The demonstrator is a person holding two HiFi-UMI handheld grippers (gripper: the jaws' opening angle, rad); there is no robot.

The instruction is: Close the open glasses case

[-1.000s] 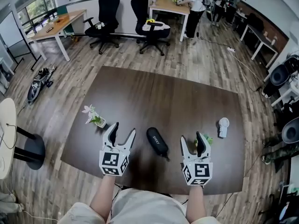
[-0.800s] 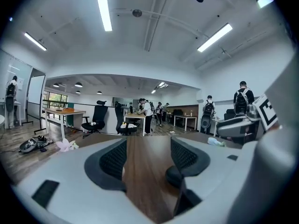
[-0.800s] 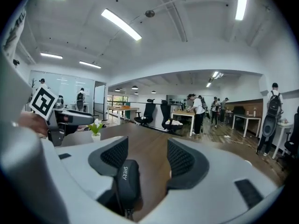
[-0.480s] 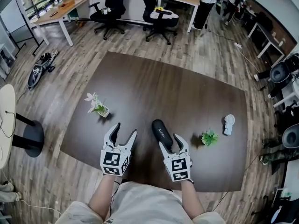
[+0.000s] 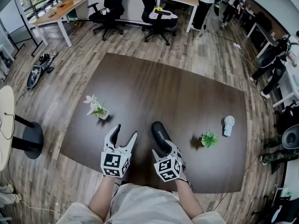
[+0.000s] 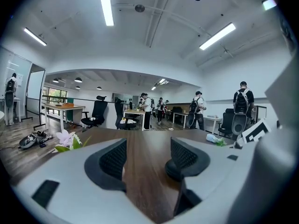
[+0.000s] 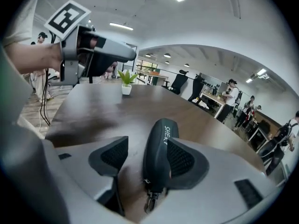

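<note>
- Dark tabletop (image 5: pixel 187 97) carries the black glasses case (image 5: pixel 159 133).
- Right tongs (image 7: pixel 147 158) straddle its near end, spread, probably to grip it.
- Left tongs (image 5: pixel 124 130) wait spread, empty.

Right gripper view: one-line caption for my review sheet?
Right gripper, fingers open, straddling the near end of a black glasses case on a dark table.

The left gripper (image 5: pixel 125 130) and right gripper (image 5: pixel 169 149) look alike — pale grey plastic bodies, black ribbed pads (image 6: pixel 113 159), and a white cube (image 5: pixel 114 164) at the back, printed with black square markers. The person wears light beige clothes (image 5: pixel 140 203).
</note>
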